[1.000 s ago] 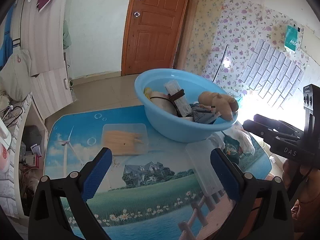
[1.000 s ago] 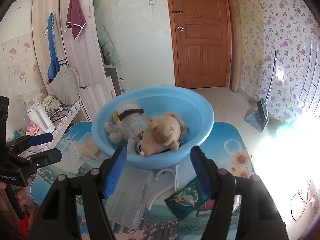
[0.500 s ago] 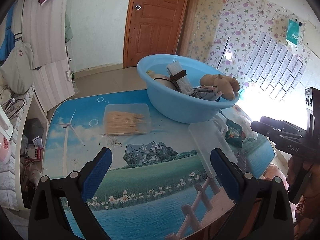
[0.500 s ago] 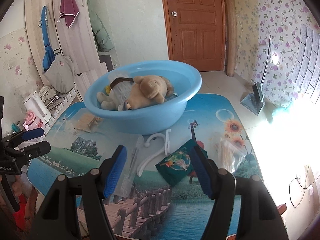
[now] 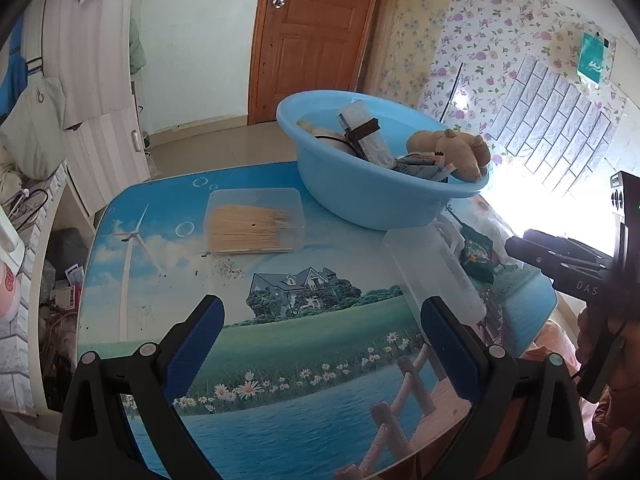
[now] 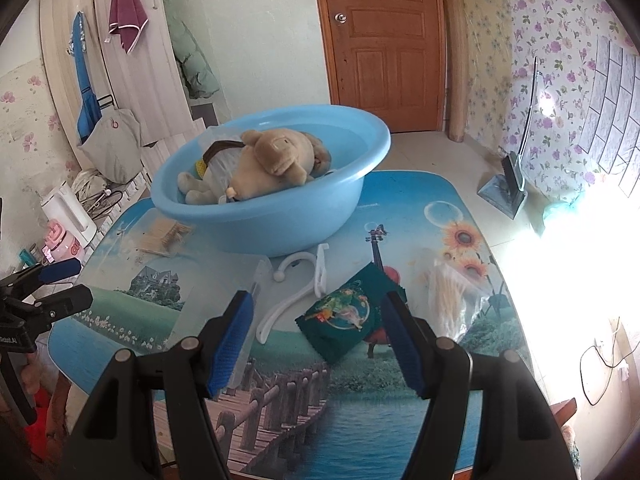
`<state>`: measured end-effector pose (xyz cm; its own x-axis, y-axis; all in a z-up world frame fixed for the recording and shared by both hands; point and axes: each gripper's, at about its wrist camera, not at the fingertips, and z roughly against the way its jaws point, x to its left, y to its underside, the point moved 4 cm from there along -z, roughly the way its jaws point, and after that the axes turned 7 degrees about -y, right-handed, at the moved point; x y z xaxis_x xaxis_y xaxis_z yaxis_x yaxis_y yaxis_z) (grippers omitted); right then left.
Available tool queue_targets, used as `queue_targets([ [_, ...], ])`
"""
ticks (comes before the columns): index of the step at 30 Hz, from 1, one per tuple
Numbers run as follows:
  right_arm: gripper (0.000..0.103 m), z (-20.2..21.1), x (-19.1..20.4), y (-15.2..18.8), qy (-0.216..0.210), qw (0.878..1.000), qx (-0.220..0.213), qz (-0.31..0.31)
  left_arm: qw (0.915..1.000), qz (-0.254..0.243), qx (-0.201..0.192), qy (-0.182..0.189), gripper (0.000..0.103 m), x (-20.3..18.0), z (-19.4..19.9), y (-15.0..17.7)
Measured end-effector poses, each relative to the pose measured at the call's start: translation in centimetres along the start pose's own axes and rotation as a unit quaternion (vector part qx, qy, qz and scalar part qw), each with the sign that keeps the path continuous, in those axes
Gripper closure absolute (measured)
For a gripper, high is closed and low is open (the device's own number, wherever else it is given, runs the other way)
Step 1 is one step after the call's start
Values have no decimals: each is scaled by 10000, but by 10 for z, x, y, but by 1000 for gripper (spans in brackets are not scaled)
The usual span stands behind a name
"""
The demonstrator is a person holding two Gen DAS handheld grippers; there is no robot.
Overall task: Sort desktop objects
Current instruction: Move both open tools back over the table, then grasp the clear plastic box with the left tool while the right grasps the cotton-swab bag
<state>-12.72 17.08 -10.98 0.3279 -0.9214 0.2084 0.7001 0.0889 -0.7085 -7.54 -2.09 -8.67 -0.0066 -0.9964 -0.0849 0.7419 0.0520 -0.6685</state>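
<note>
blue basin [image 6: 280, 224], tan plush toy [image 6: 272, 164]

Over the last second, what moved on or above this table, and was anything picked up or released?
Both tools drew back from the round blue plastic basin toward the table's near edge; the right tool also sank, now over the dark green printed packet. Nothing grasped or released. Left tool open; all objects unmoved.

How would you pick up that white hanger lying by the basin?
Judging by its pose, take the hanger by its straight arm, from above. It lies flat on the table, so only a downward pinch across that thin bar fits. The right tool, open, is nearest; the hook end sits close against the basin.
</note>
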Motion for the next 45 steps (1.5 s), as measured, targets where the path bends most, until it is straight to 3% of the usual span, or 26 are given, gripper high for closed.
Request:
queue_targets([
  [16,37,-6,-19,2,188,9997,80,-152,9988,342,256,-232,4,33,-20,16],
  [26,37,-14,-27,8,255,9992,219,-207,9983,423,358,-173,4,35,-29,18],
  [34,37,-6,-49,5,590,9977,75,-338,9981,272,444,343,4,-2,-32,21],
  [45,37,-8,-82,14,814,9951,66,-550,9934,-113,495,1025,4,-87,-40,4],
])
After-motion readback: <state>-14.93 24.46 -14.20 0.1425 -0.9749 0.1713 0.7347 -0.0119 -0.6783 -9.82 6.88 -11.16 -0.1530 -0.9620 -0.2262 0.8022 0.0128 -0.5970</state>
